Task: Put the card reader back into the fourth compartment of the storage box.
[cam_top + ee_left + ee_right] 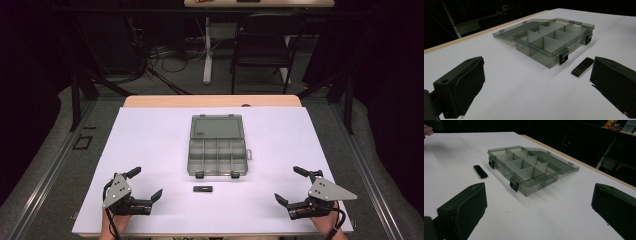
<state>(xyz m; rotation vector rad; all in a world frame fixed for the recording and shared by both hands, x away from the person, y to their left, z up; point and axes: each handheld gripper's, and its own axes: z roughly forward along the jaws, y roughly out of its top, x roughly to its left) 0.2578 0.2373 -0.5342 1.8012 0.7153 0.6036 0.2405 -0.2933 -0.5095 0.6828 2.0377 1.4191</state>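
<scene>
White table sheet (150, 150) in dark room — compartment box (217, 150) open, left hand-held gripper (145, 186) and right hand-held gripper (287, 186) both wide.

Stick (203, 189) just before open box (217, 156) – mid-table (150, 145).

Smoky grey see-through box (217, 145), small black block (203, 189) (white table (150, 140))

Looking like a lab or test studio: black curtains (385, 75) are hanging around a white-topped table (150, 145), cables (170, 57) are trailing over grey carpet, a folding chair (262, 45) is standing behind.
</scene>
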